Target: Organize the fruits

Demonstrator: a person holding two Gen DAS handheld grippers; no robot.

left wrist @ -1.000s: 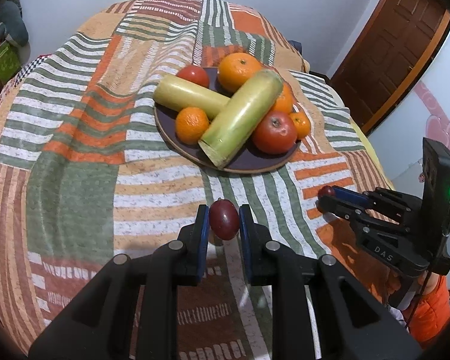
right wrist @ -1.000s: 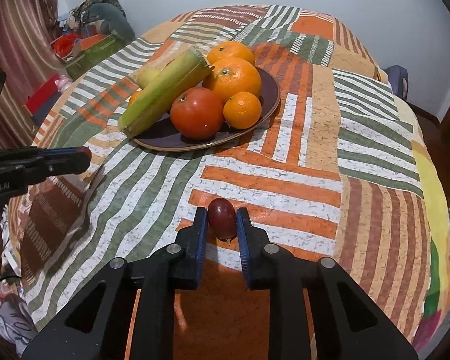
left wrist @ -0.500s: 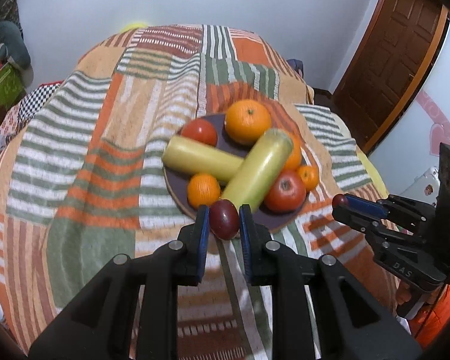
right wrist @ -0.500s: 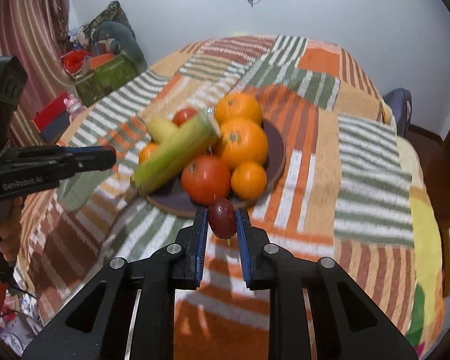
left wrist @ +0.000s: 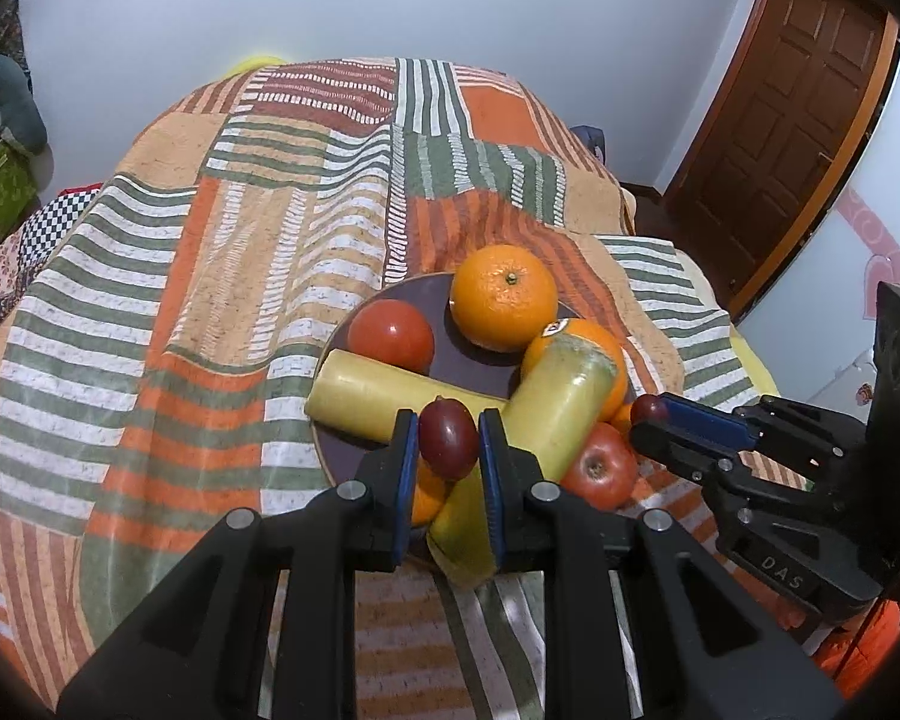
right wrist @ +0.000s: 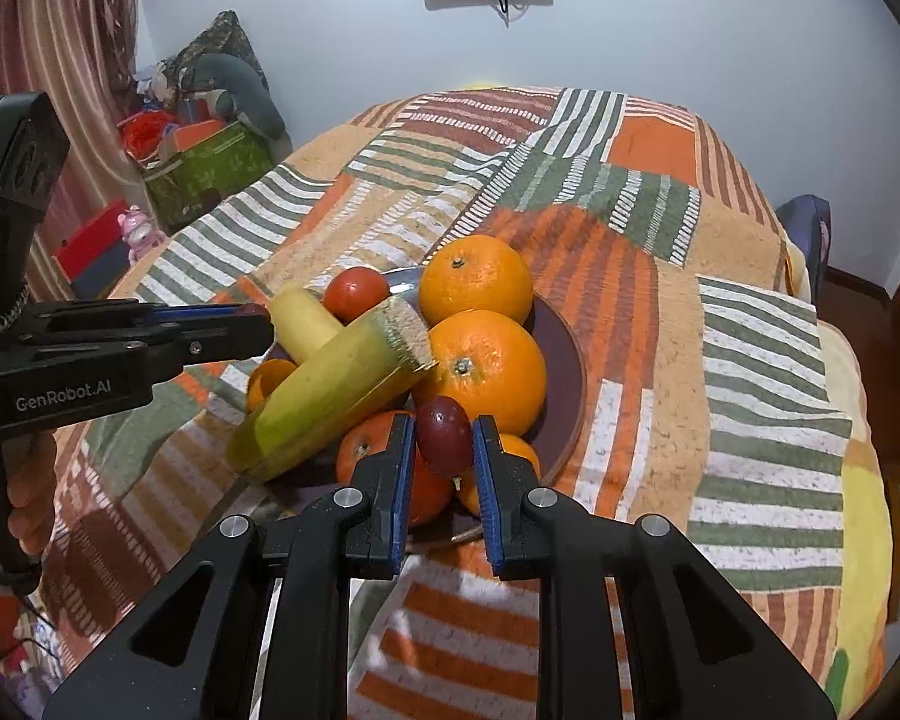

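left gripper (left wrist: 448, 441): we're clamped on a dark red grape (left wrist: 448, 437), pinched across its width between the blue pads. Its long axis runs along the fingers.
right gripper (right wrist: 443, 438): same story, closed on a second grape (right wrist: 443, 433), stem end pointing down toward us.
plate (left wrist: 450, 348): dark, on the striped tablecloth (left wrist: 210, 300), already crowded. It holds two oranges (left wrist: 504, 305), a tomato (left wrist: 391, 334), two yellow-green cut stalks (left wrist: 561, 417), an apple (left wrist: 600, 471) and smaller mandarins partly hidden under the fingers.
key relation, left: our grape hangs above the near rim, over the spot where the two stalks cross. Open plate floor lies forward, between the tomato and the big orange.
key relation, right: our grape sits over the near-right side of the plate, just in front of the nearer orange (right wrist: 486, 369). The apple and a mandarin (right wrist: 510, 468) are right below the fingers.
nearer arm: both are about equally over the plate. The left has the shorter line to bare plate floor.
step, our read: carry is done and release onto the plate is next.
risk: grapes are round and the pile is sloped. If we drop on a stalk or an orange, they could roll off onto the cloth. Better to go low into a gap before opening.
clearance: in the left view the two grippers look near each other, so we'd open one at a time.
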